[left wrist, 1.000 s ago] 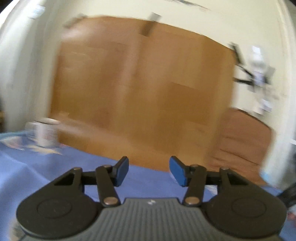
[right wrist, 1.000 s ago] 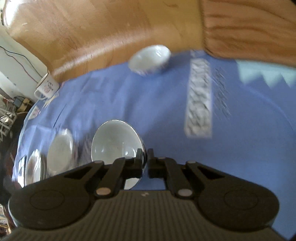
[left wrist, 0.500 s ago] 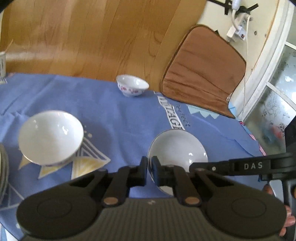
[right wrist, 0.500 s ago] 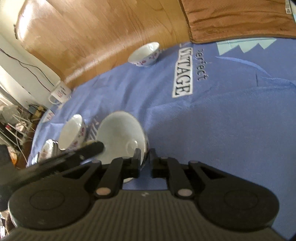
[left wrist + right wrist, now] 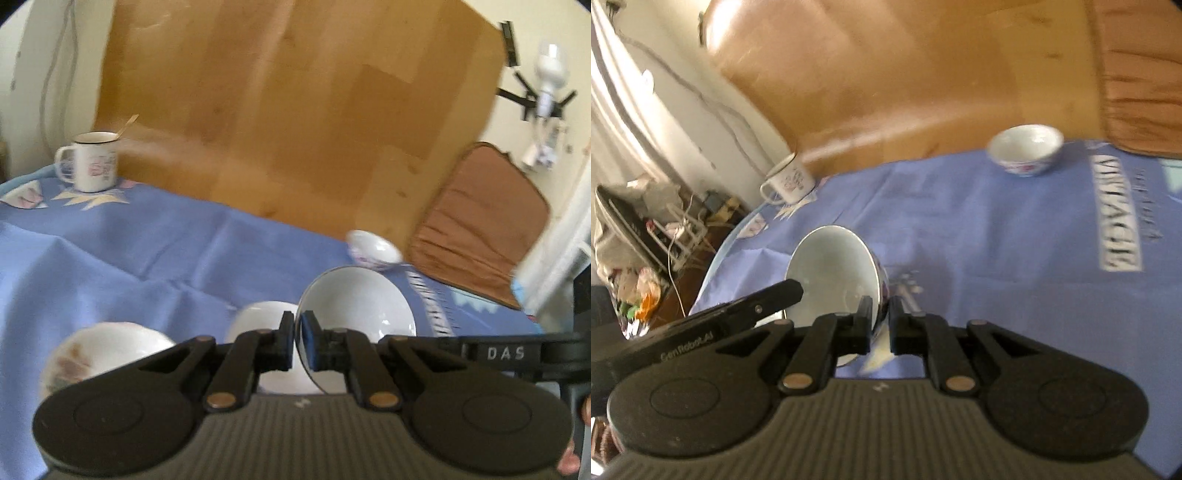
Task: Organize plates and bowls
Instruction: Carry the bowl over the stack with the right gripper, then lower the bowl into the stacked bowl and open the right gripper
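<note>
Glossy white bowl point(image 5: 356, 295) rim clamped by left claw point(image 5: 298, 341) and right claw point(image 5: 880, 325), rumpled blue cloth point(image 5: 147, 251)

Both wrist views face downward, close, sharing blue tablecloth point(image 5: 147, 258)

A mug point(image 5: 91, 162) is placed at the far left corner of the table point(image 5: 147, 258), and a small bowl point(image 5: 373, 251) at its far edge, well apart to the right. Nearer, a tilted bowl point(image 5: 358, 295) is held above the cloth, with two more bowls point(image 5: 266, 317) just left of it. A cushion point(image 5: 484, 221) is seen behind the table's right side.
</note>
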The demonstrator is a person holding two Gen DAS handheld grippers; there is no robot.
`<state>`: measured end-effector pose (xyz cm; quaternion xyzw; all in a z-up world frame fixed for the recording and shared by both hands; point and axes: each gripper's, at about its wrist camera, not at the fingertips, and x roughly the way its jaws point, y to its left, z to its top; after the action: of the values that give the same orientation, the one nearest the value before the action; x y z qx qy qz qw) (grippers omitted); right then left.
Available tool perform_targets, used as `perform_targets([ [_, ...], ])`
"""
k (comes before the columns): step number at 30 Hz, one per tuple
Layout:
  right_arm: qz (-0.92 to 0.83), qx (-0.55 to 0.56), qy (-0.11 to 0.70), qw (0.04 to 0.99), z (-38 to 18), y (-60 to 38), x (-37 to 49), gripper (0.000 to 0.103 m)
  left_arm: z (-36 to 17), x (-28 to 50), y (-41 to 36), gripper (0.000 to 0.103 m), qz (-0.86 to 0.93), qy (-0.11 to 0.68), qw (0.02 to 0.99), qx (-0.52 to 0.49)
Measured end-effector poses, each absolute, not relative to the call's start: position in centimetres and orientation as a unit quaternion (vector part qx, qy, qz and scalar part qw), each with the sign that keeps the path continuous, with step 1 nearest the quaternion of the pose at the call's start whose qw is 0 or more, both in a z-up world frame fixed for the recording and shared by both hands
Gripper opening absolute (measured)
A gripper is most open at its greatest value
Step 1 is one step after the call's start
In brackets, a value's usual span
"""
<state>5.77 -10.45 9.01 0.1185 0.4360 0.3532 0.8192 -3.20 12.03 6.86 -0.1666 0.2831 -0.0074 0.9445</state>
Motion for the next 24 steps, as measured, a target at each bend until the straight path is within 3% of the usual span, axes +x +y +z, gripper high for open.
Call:
perform_targets([
  [5,0.355,0.092,0.442,0.819,7.5,-7.1,6.7,0.011,5.3,-2.1,13.0,0.007,0.019,0.296,0.942,-0.157],
  [8,0.343,0.078,0.434,0.830,6.9,-6.2,6.9,0.015,4.2,-1.5,13.3,0.014,0.032,0.306,0.939,-0.155],
  [15,0.321,0.109,0.392,0.855,7.0,-8.0,6.3,0.015,5.7,-3.3,13.8,0.018,0.055,0.248,0.953,-0.164],
  [24,0.243,0.190,0.370,0.876,4.4,-15.0,4.5,0.016,5.7,-2.1,4.4,0.019,-0.051,0.265,0.959,-0.082],
])
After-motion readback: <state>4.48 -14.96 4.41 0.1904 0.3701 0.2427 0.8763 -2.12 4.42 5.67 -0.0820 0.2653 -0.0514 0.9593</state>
